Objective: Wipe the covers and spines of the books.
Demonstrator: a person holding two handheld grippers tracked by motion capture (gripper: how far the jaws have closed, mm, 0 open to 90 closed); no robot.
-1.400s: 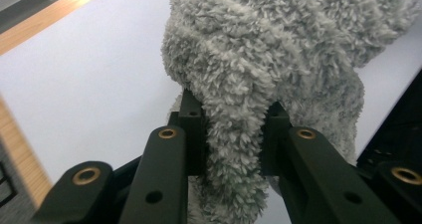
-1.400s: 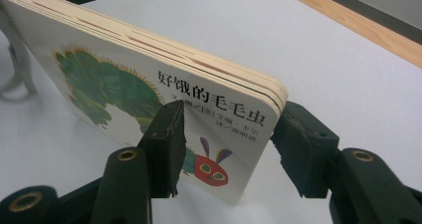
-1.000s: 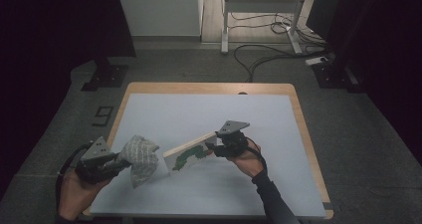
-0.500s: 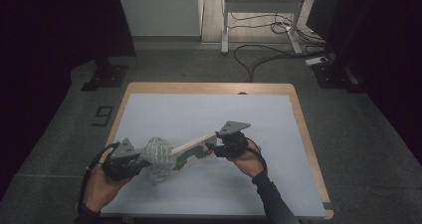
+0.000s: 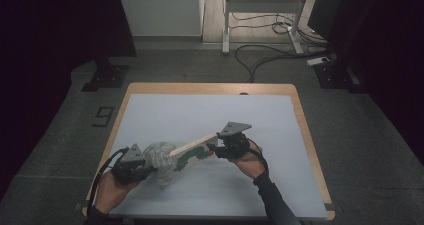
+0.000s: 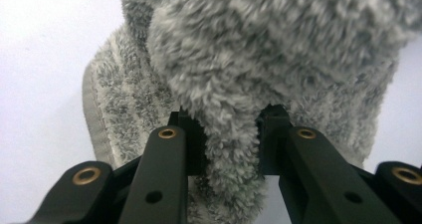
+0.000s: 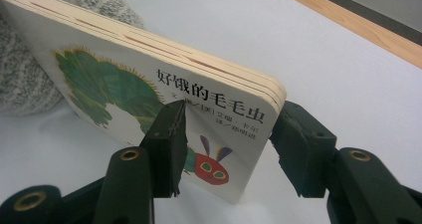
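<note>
My right gripper (image 5: 214,148) is shut on one end of a thick board book (image 5: 192,149) and holds it tilted above the white table (image 5: 200,110). In the right gripper view the book (image 7: 149,79) shows a green caterpillar cover, with the jaws of the right gripper (image 7: 234,129) pressing on its cover and its back. My left gripper (image 5: 142,166) is shut on a fluffy grey cloth (image 5: 161,157), which touches the book's far end. In the left gripper view a fold of the cloth (image 6: 278,50) is pinched in the left gripper (image 6: 226,129). The same cloth (image 7: 25,84) shows behind the book.
A wooden rim (image 5: 210,88) frames the white table top. Beyond the table lie floor cables (image 5: 260,50) and a white stand (image 5: 227,15). A dark foot plate (image 5: 105,77) sits on the floor at the left.
My left hand has carried the cloth to the right and downward until it bunches against the book's end. The right hand and the book have stayed still.
</note>
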